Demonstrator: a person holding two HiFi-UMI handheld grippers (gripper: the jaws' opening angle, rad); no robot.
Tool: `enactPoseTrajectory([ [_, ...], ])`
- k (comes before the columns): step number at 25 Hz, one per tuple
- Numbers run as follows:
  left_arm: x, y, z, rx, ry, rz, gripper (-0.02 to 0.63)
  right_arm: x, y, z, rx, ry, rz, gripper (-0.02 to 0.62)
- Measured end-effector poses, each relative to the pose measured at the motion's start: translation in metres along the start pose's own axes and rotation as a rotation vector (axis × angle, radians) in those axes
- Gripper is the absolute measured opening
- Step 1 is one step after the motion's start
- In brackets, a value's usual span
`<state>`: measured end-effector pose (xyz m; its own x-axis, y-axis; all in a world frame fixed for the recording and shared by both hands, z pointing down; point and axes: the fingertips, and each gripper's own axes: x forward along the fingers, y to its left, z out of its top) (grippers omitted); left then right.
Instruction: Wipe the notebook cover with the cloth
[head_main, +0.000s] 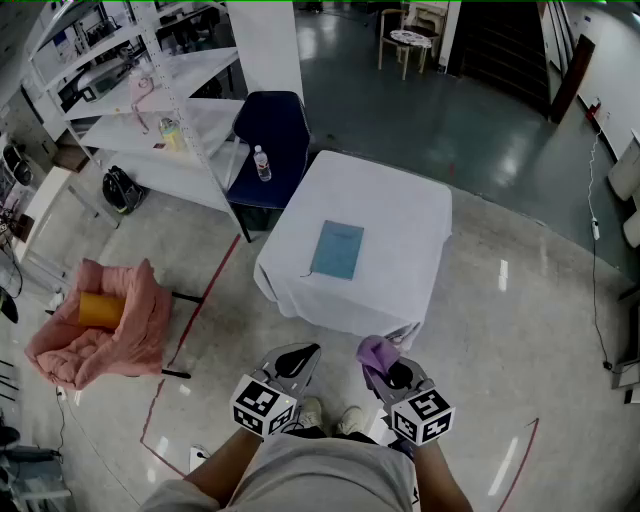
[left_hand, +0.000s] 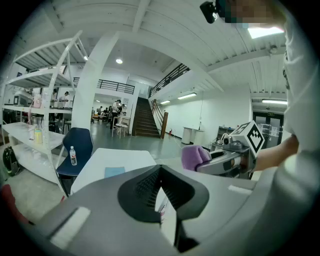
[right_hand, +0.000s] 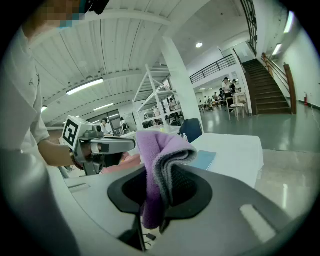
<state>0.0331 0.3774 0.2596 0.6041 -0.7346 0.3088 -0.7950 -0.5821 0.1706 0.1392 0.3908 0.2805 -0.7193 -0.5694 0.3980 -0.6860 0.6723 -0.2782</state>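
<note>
On table (head_main: 400, 215), white-covered: 1 notebook (head_main: 337, 250), teal cover, lying flat near the middle, nothing touching it.

Grippers, count 2: both low in front of the person's body, off the table's near edge and well apart from the notebook.
- State of left gripper (head_main: 303, 354): jaws closed together, nothing between them.
- State of right gripper (head_main: 377, 358): jaws clamped on 1 cloth (right_hand: 159, 150), purple and folded. It is bunched above the jaw tips, with a little hanging below. It does not touch the notebook.

Surroundings:
- 1 blue chair (head_main: 272, 135) beside the table's far-left corner, 1 water bottle (head_main: 262, 163) upright on its seat.
- Floor at left: 1 pink fabric heap (head_main: 120, 335) with 1 yellow roll (head_main: 101, 310) on it.
- White shelving (head_main: 160, 90) further back left.
</note>
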Motion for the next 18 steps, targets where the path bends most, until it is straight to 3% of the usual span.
enactPoseTrajectory([
  [6, -0.019, -0.017, -0.007, 0.006, 0.002, -0.02, 0.0, -0.007, 0.019, -0.008, 0.006, 0.001, -0.005, 0.104],
  [18, -0.037, -0.011, -0.007, 0.003, -0.019, -0.029, 0.0, 0.001, 0.041, -0.006, -0.013, 0.003, 0.001, 0.104],
])
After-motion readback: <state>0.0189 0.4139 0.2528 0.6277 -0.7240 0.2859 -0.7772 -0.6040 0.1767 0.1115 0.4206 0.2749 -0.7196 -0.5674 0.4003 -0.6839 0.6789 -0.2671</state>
